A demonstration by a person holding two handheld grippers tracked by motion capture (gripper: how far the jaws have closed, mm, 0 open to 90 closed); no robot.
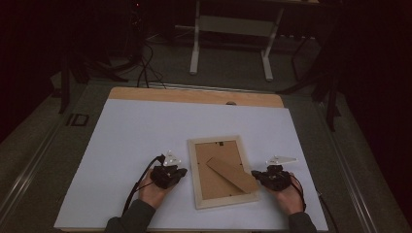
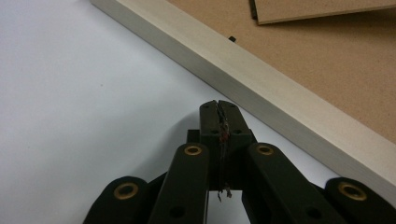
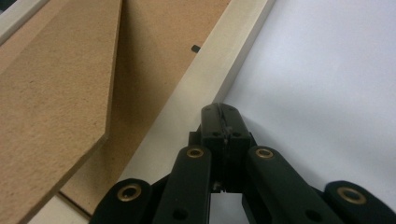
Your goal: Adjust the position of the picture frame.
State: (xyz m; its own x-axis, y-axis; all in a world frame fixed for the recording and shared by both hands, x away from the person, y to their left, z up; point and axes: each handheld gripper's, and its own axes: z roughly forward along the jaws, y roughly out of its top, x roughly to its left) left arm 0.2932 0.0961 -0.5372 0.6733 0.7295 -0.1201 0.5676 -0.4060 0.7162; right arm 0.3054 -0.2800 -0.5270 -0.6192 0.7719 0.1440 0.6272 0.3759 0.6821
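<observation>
Nearest the camera, the person's two forearms enter from the table's near edge, each hand bearing a gripper. The left gripper lies just beside the left rail of the picture frame, jaws pressed together on nothing; in the left gripper view its tips rest on the white table cover, just short of the pale wooden rail. The right gripper mirrors it at the frame's right rail, jaws likewise pressed together and empty, the tips at the rail's outer edge. The frame lies face down near the table's front, its fibreboard back upward and the easel stand folded diagonally across it. Flanking it this way probably serves to steady or nudge it. Both hands rest low, wrists near the table, grippers angled inward.
</observation>
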